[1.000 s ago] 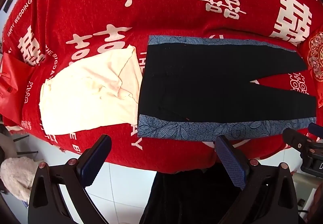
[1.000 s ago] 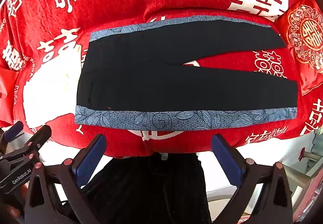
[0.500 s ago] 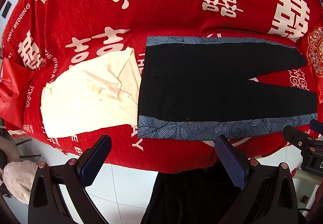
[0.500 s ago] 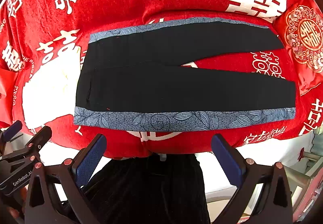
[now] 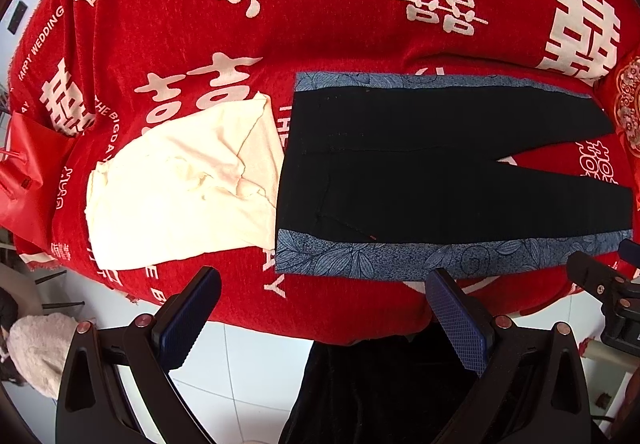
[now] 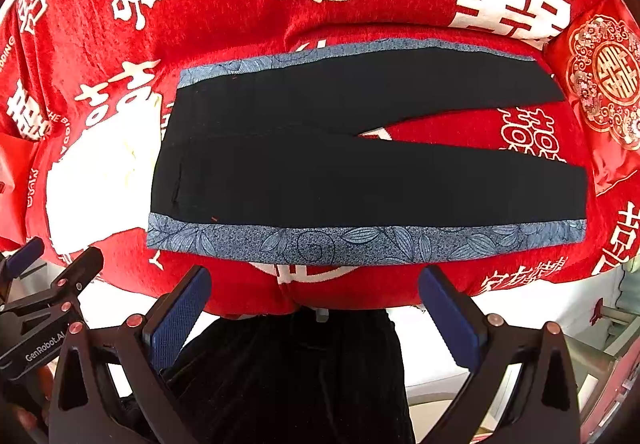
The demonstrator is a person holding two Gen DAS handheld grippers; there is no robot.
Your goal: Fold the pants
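Pants [image 6: 360, 180] flat, seemingly unfolded, both grippers apart, empty.

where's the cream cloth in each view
Left wrist view: the crumpled cream fabric cloth lies left of centre, its right edge meeting the waist end of the black pants with blue leaf-print side stripes.
Right wrist view: the same cloth sits at the far left, washed out, beside that waist end.
Shared landmark: the pants' near blue stripe.

Cream cloth [image 5: 180, 188] partly under pants [image 5: 440, 180]
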